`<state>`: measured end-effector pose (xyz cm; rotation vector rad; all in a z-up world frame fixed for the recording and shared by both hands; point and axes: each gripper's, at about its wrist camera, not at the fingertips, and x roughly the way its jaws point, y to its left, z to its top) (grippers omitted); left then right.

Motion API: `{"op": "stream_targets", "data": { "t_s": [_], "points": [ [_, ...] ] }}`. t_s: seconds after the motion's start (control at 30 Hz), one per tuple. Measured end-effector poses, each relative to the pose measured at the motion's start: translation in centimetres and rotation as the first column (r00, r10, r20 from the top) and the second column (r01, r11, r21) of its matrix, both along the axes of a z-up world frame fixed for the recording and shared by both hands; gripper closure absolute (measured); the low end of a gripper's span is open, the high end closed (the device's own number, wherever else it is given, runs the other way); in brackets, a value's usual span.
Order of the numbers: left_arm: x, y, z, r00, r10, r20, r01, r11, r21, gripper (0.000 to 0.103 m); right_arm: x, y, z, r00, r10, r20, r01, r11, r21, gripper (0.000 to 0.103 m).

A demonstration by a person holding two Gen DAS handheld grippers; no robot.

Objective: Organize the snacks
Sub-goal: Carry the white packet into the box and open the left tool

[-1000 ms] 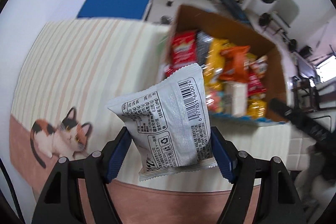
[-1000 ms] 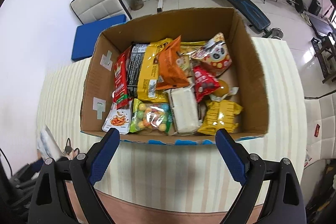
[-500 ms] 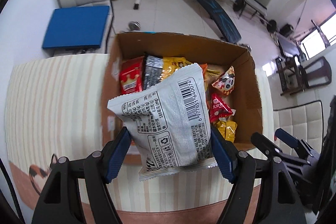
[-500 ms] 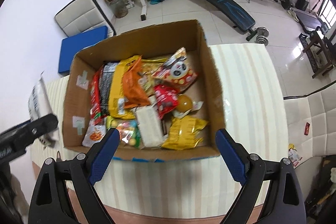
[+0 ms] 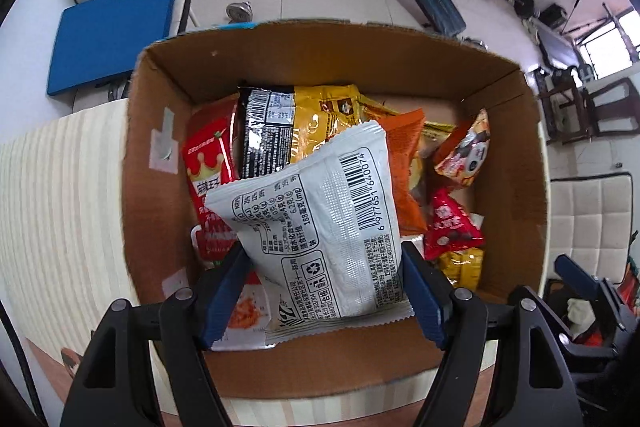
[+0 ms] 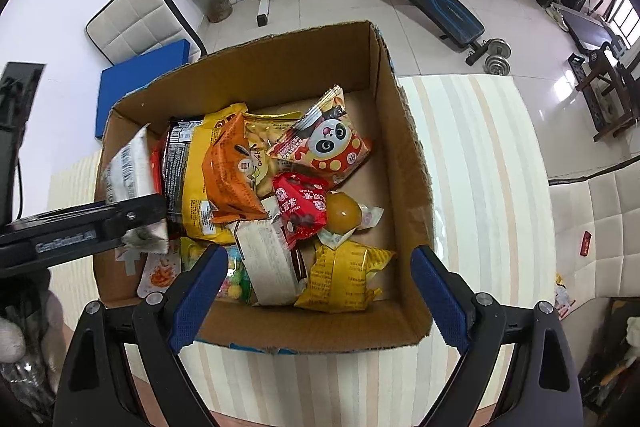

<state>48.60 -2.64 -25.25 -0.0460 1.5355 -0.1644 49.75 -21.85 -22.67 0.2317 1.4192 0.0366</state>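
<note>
Over the cardboard box (image 5: 532, 163), at its left wall, the left claw (image 5: 324, 291) points down and pinches a white snack packet (image 5: 320, 223) between its blue pads, one pad on each side edge of the packet's lower half. The packet stands upright with its printed back showing: a barcode along the right side, a nutrition table, a recycling mark and crimped seals at top and bottom. It hangs above the red bag (image 5: 208, 167) and the black and yellow bag (image 5: 288, 123) packed against the box's left side. From the right wrist view the packet (image 6: 128, 167) sits just inside the box's left wall (image 6: 112, 131), with little free room beside it. Toward the box's middle lie an orange bag (image 6: 228, 171), a panda packet (image 6: 324, 147) and a red packet (image 6: 300, 203). Bare cardboard floor shows along the box's right wall and far side. Near the box's front edge the right claw (image 6: 316, 287) hovers, spread wide and empty, above a yellow packet (image 6: 344, 279). Right of the box, the striped table (image 6: 480, 187) lies bare.
</note>
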Motion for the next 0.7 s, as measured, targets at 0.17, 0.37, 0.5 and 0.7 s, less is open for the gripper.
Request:
{"op": "stream_targets", "data": {
  "t_s": [0.17, 0.37, 0.5, 0.7],
  "points": [
    [0.3, -0.2, -1.7, 0.999, -0.023, -0.031, 0.024, 0.999, 0.032, 0.029, 0.4, 0.3, -0.6, 1.0, 0.006, -0.009, -0.006, 1.0, -0.008, 0.008],
    [0.5, 1.1, -2.4, 0.999, 0.025, -0.04, -0.024, 1.0, 0.008, 0.014, 0.6, 0.4, -1.0, 1.0, 0.002, -0.018, -0.002, 1.0, -0.008, 0.008],
    [0.1, 2.3, -1.9, 0.998, 0.059, -0.021, -0.06, 0.998, -0.038, 0.014, 0.6, 0.5, -1.1, 1.0, 0.004, -0.019, -0.005, 1.0, -0.01, 0.008],
    [-2.0, 3.4, -0.2, 0.995, 0.064, 0.079, -0.064, 0.998, -0.001, 0.014, 0.4, 1.0, -1.2, 1.0, 0.023, -0.02, -0.023, 1.0, -0.005, 0.008]
  ]
}}
